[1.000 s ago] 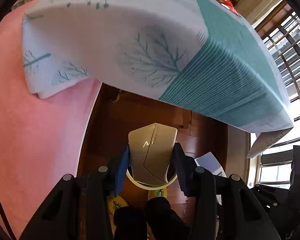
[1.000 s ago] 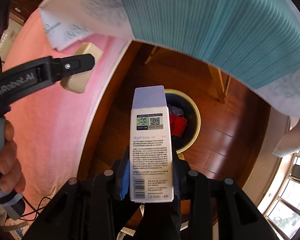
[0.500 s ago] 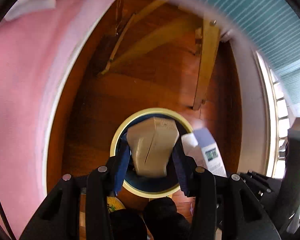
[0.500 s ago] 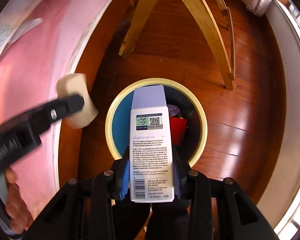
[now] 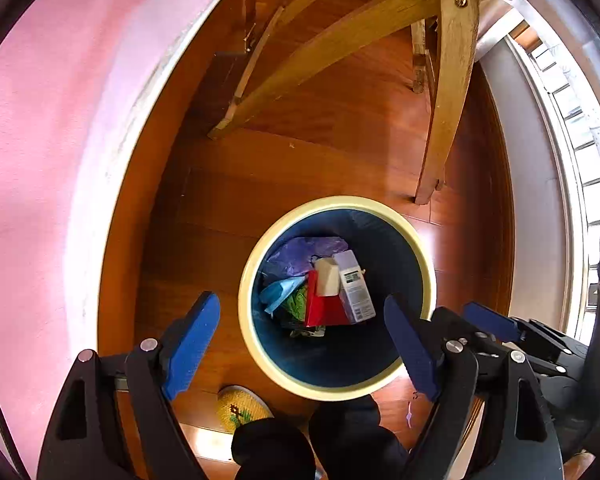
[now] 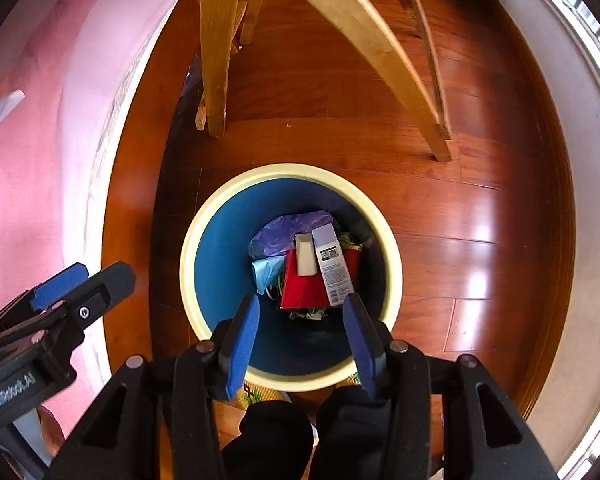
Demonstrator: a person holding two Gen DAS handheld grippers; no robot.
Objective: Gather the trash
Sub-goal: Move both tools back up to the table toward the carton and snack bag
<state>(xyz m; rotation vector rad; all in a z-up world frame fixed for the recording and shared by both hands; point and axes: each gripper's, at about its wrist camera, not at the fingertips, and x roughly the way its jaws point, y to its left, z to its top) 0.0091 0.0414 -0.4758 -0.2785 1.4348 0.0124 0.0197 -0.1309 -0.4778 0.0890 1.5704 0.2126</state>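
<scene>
1. Left wrist view: left hand-held gripper [image 5: 300, 340] released, jaws wide apart and just been opening, nothing between the blue pads [image 5: 190, 338]; pointing down over the trash bin [image 5: 256, 344].
2. Same view: bin with cream rim and blue inside, standing on the wooden floor [image 5: 300, 160]; beige box [image 5: 326, 278] and white-lilac carton [image 5: 354, 286] lying side by side, touching, on top of a red pack [image 5: 320, 312] inside the bin; purple bag [image 5: 300, 254] and light blue scrap [image 5: 278, 292] beside them.
3. Same view: right hand-held gripper's blue pad and black frame at the right edge, just beside the bin rim; wooden chair legs [image 5: 448, 100] beyond the bin; pink cloth [image 5: 40, 160] at left.
4. Right wrist view: right hand-held gripper [image 6: 300, 338] released, jaws just been opening, empty, above the near rim of the bin [image 6: 188, 264].
5. Same view: beige box [image 6: 306, 258] and carton [image 6: 332, 266] inside the bin on the red pack [image 6: 300, 292]; left hand-held gripper at lower left, over the pink cloth [image 6: 28, 184] edge.
</scene>
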